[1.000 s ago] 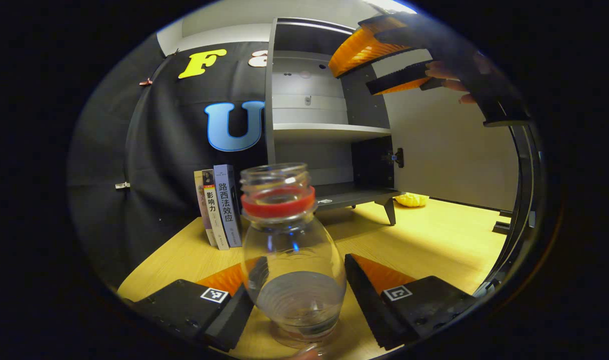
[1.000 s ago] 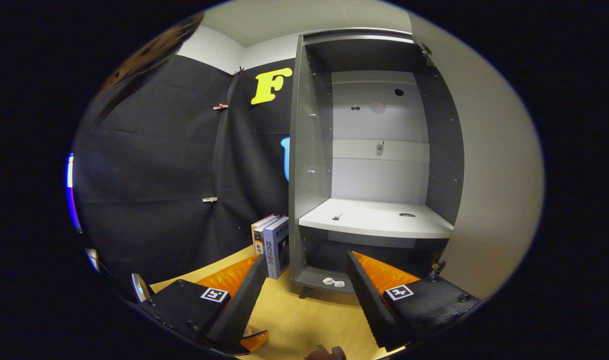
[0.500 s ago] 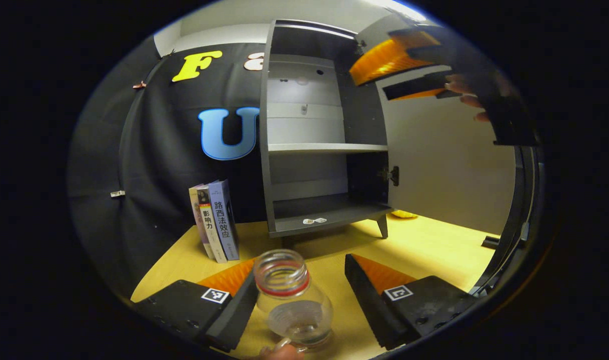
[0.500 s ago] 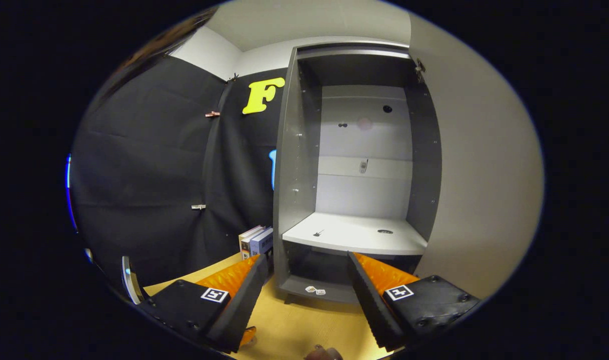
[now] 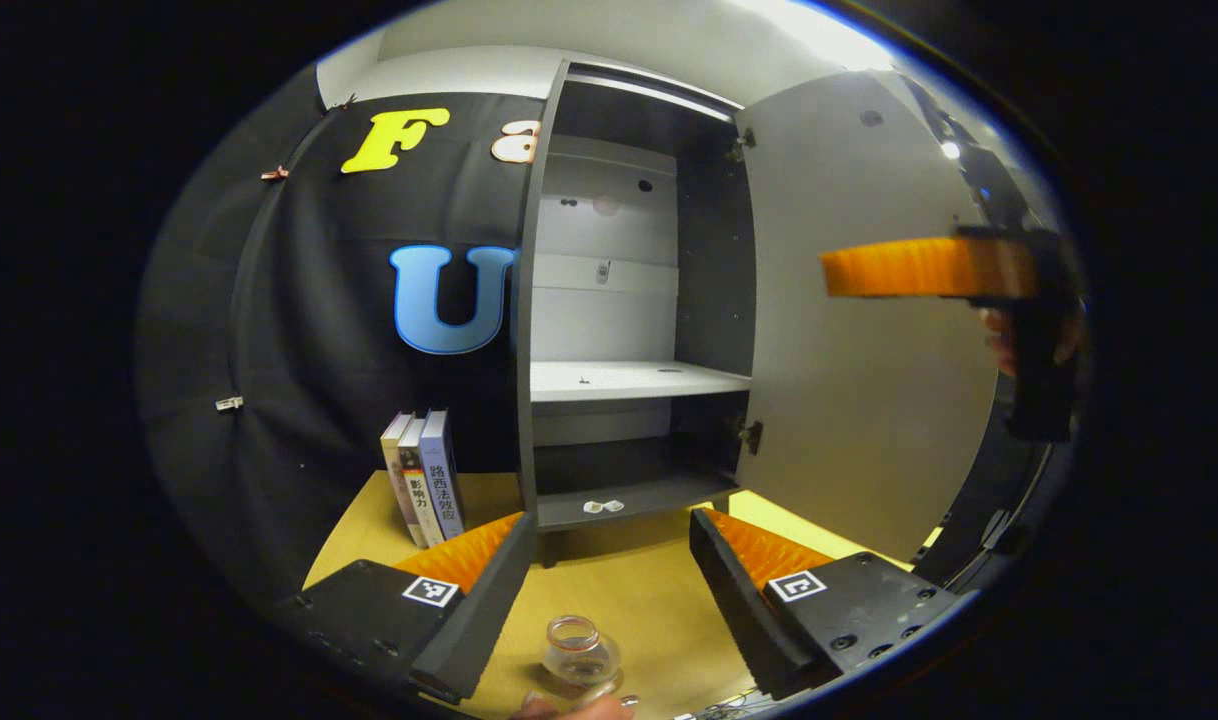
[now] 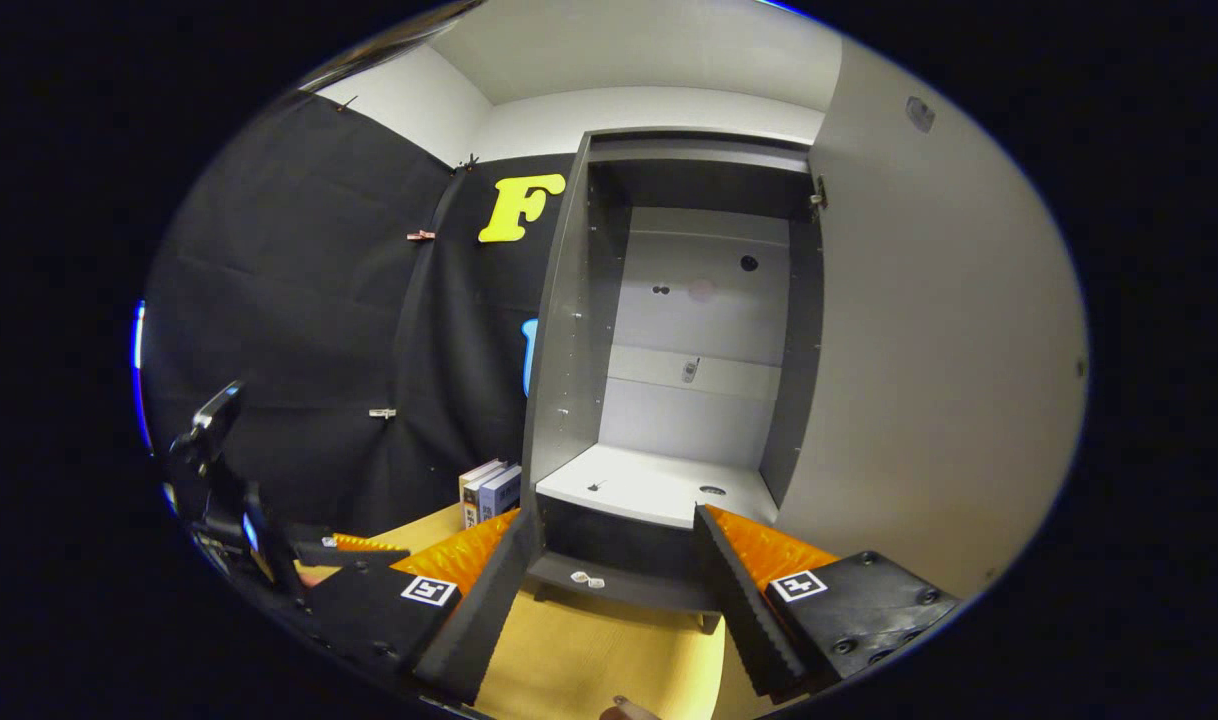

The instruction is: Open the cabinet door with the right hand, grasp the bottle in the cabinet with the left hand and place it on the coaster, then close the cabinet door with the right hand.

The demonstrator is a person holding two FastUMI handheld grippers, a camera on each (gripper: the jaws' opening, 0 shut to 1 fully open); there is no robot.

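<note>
As it stands near, clear glass bottle (image 5: 580, 650): light, slippery, fragile; grip at neck. Left gripper (image 5: 601, 590) apart, right gripper (image 6: 609, 590) apart; tall grey cabinet door (image 5: 859, 330) open.

Bottle (image 5: 580, 650) base hidden, coaster perhaps beneath.

Two of the three books (image 5: 421, 478) standing on the surface left of the cabinet (image 5: 629, 330) carry readable Chinese spine titles: 影响力 on the middle one and 路西法效应 on the right one. The leftmost spine is too small to make out.
</note>
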